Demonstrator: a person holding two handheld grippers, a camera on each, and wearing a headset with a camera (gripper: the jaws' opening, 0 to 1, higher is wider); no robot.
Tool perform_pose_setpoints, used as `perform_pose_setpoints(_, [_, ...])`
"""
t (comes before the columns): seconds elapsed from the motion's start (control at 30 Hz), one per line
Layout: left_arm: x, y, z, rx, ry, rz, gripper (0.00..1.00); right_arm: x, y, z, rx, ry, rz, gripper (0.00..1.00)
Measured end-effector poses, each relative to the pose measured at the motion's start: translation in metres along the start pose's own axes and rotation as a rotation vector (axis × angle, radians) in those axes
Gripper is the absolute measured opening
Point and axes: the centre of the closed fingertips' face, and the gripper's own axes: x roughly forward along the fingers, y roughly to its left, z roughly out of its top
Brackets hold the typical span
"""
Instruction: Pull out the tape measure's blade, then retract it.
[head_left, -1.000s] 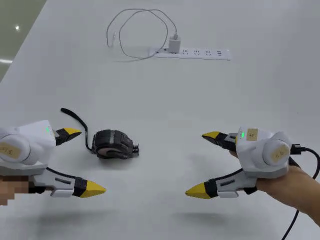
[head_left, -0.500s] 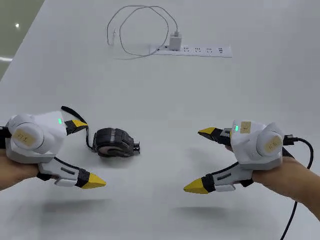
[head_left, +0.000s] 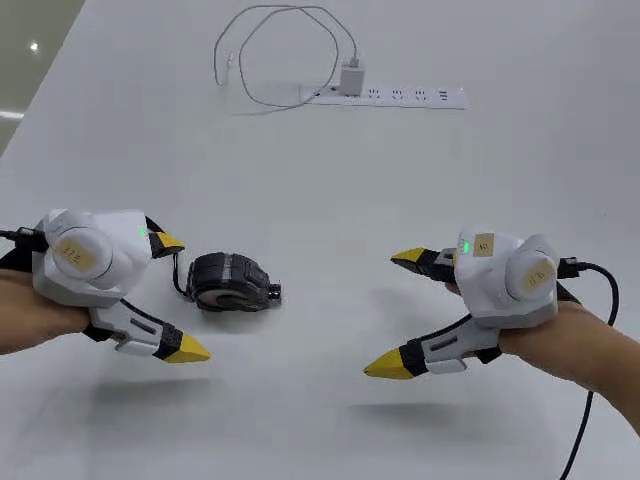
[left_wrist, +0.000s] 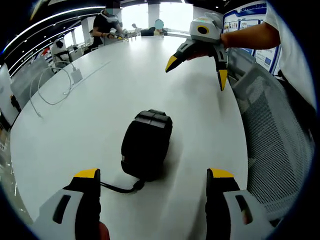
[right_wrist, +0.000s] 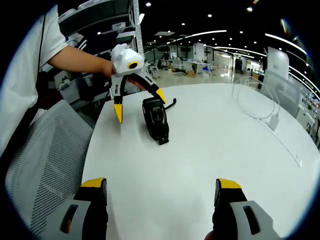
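Tape measure (head_left: 230, 283), black and rounded with its blade wound in, lay on the white tabletop (head_left: 330, 180) toward the left edge. My left gripper (head_left: 182, 296) faced it with fingers spread wide. My right gripper (head_left: 392, 312) gaped just as wide, holding nothing.

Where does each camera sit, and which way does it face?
Head view: on the headset, facing down at the table; the left arm and right arm show, holding the left gripper and right gripper.
Left gripper view: on the left gripper, facing along its open jaws at the tape measure; the right arm shows beyond.
Right gripper view: on the right gripper, facing the tape measure from the opposite side; the left arm shows.
Shared: all three show the tape measure.
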Motion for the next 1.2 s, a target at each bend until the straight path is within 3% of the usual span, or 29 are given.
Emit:
perform_pose_setpoints(0.53, [0.012,0.005,0.000,0.036,0.057,-0.053,0.72,0.010,-0.004,0.000,0.001,0.005,0.022,0.87])
perform_pose_setpoints(0.87, [0.017,0.005,0.000,0.044,0.086,-0.085,0.56,0.015,-0.005,0.002,0.004,0.002,0.030,0.86])
perform_pose_setpoints(1.2, [0.019,0.008,0.000,0.064,0.098,-0.083,0.44,0.018,-0.006,0.004,0.010,-0.005,0.036,0.86])
